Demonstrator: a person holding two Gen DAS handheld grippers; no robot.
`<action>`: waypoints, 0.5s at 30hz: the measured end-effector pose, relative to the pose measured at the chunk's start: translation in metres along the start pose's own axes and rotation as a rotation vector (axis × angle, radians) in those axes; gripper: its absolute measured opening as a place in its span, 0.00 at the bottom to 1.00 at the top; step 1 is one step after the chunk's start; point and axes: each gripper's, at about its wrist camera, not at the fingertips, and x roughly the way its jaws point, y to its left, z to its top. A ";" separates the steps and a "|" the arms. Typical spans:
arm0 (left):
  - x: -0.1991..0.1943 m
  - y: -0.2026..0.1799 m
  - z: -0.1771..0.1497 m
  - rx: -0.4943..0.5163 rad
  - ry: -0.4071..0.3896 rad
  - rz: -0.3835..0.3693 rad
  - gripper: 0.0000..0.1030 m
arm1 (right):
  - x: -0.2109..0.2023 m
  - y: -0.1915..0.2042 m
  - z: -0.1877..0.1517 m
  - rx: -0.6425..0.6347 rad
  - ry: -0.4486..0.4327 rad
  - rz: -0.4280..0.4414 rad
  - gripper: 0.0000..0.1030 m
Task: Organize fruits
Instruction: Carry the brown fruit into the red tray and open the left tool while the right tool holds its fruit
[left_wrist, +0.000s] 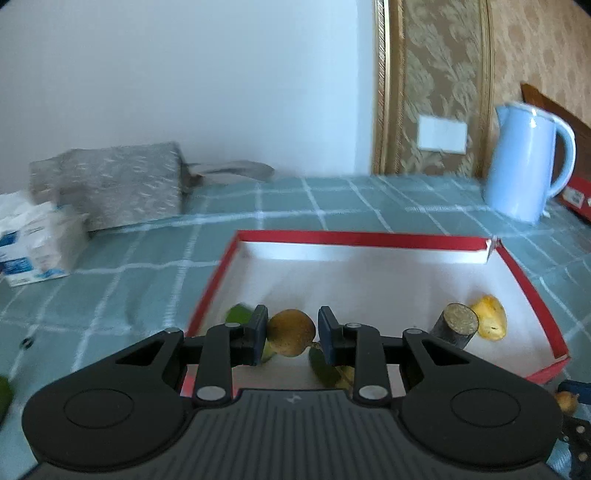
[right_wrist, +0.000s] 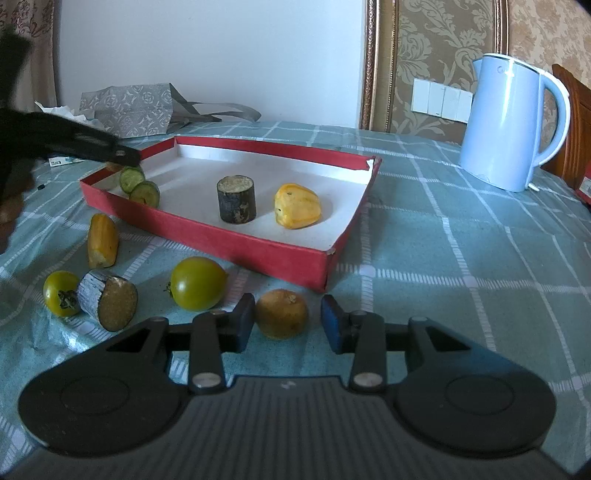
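Observation:
A red tray (right_wrist: 236, 242) with a white floor lies on the checked cloth; it shows in the left wrist view (left_wrist: 524, 284) too. In it are a dark cylinder (right_wrist: 236, 199), a yellow pepper piece (right_wrist: 297, 205) and two cucumber slices (right_wrist: 139, 185). My left gripper (left_wrist: 291, 334) holds a brown round fruit (left_wrist: 290, 332) over the tray's near left corner, above the cucumber slices (left_wrist: 238, 314). My right gripper (right_wrist: 287, 325) is open around another brown round fruit (right_wrist: 282, 313) on the cloth, its fingers apart from it.
On the cloth in front of the tray lie two green tomatoes (right_wrist: 198, 282), a cut dark cylinder (right_wrist: 108, 299) and a yellow piece (right_wrist: 102, 240). A blue kettle (right_wrist: 511, 122) stands at the back right. A grey bag (right_wrist: 127, 109) and a tissue pack (left_wrist: 35, 245) are at the back left.

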 end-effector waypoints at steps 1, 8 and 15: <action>0.008 -0.002 0.002 0.003 0.017 0.005 0.28 | 0.000 0.001 0.000 0.000 0.000 0.000 0.37; 0.034 -0.014 0.006 0.022 0.041 0.021 0.28 | 0.000 0.000 0.000 0.000 0.000 0.001 0.37; 0.030 -0.012 0.004 0.018 0.028 0.025 0.29 | 0.000 -0.001 0.000 0.000 0.001 0.002 0.37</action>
